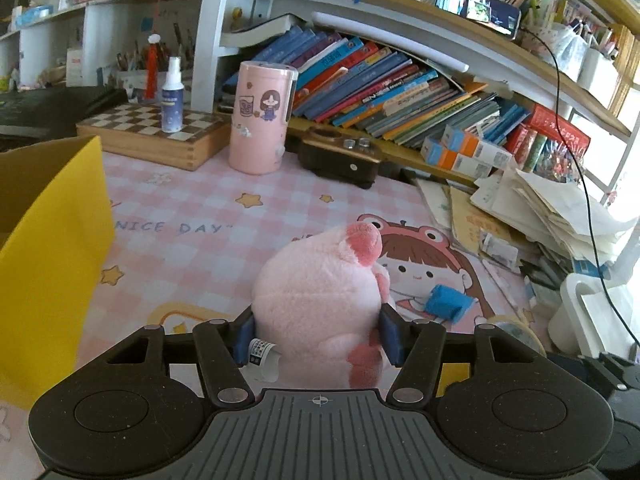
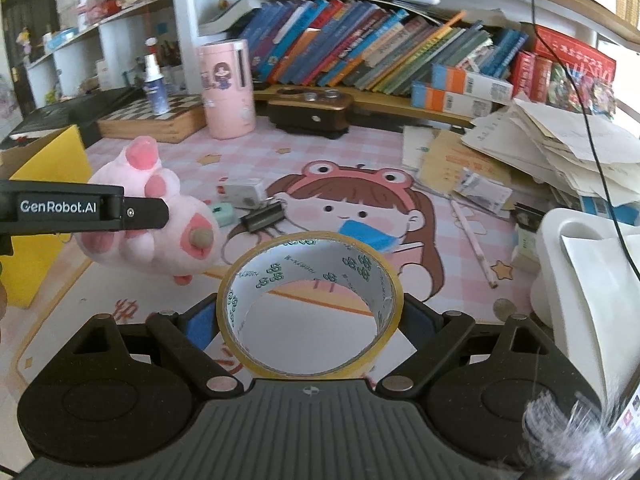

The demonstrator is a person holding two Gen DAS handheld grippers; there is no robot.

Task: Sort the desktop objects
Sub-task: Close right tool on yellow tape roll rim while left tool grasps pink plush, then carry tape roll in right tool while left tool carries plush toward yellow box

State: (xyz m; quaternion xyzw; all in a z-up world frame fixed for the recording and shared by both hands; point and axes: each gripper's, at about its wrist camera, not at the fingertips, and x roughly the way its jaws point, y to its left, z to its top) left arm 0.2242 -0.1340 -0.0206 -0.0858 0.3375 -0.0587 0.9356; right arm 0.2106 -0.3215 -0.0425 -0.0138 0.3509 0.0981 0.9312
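Left wrist view: my left gripper (image 1: pixel 318 330) is clamped on the pink plush toy (image 1: pixel 320 300), blue pads squeezing its sides, held above the counter (image 1: pixel 200 208); the yellow box (image 1: pixel 52 240) sits just to the left, so the next move looks like a carry over its rim. Right wrist view: my right gripper (image 2: pixel 310 320) grips the tape roll (image 2: pixel 310 304), jaws spread wide around it, waiting its turn.

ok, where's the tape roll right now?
Right wrist view, bottom centre: the tape roll sits between the right claw pads, above the pink desk mat, right of the pink plush.
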